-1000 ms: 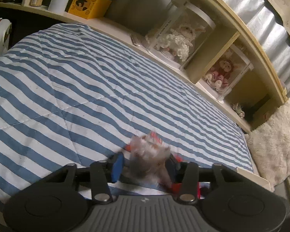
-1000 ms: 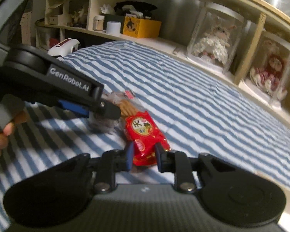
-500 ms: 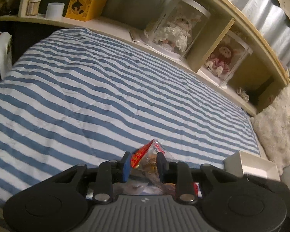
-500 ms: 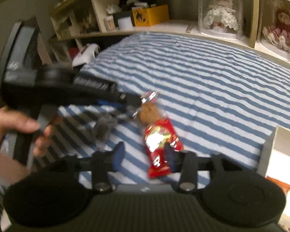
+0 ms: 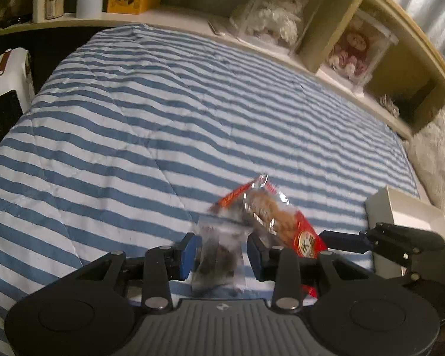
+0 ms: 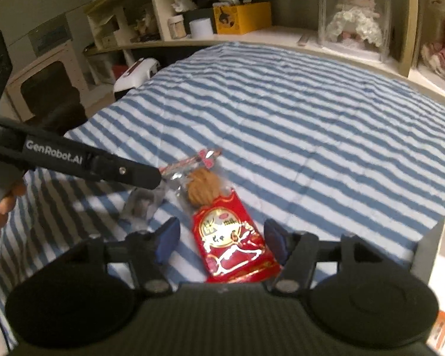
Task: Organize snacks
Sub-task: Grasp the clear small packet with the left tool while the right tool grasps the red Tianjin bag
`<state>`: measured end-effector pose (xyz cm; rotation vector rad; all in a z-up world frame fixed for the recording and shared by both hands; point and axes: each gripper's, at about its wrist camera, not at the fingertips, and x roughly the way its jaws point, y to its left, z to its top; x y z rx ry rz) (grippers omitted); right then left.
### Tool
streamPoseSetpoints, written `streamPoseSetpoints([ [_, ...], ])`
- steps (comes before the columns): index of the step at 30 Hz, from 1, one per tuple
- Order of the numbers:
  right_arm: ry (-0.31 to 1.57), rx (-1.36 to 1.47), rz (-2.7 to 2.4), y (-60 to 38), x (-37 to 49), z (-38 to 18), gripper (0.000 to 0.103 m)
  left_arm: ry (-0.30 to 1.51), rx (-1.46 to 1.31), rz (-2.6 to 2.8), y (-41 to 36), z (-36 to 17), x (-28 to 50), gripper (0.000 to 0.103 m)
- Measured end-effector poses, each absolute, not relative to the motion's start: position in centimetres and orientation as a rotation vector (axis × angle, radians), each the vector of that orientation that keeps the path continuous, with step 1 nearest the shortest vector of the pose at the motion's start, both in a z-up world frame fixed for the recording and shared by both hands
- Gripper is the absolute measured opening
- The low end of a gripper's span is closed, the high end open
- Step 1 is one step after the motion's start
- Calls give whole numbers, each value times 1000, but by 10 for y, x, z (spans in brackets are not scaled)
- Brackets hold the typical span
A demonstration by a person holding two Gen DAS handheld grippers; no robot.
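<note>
Since half second ago, right gripper widened further, jaws now apart, straddling one red snack packet lying on striped bed. Left gripper parted around one clear dark-snack pouch. One white box near, right.

Dim warm indoor light, fisheye-bent edges, soft blur — dark corners
</note>
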<state>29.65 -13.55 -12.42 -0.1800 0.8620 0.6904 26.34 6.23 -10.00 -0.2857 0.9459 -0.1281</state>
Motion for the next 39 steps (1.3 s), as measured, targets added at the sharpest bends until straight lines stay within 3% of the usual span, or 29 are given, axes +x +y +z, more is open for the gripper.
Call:
streamPoseSetpoints([
  [6, 976, -161, 757, -140, 289, -119, 64, 971, -235, -141, 54, -106, 263, 40],
  [21, 944, -91, 659, -130, 301, -126, 65, 978, -216, -115, 50, -115, 267, 34],
  [23, 945, -64, 651, -131, 307, -129, 63, 971, -222, -109, 51, -113, 267, 32],
  [25, 945, -48, 645, -131, 309, -133, 52, 958, -222, -102, 52, -110, 266, 32],
  [39, 851, 21, 583, -153, 296, -98, 48, 818, -256, -117, 47, -65, 237, 32],
])
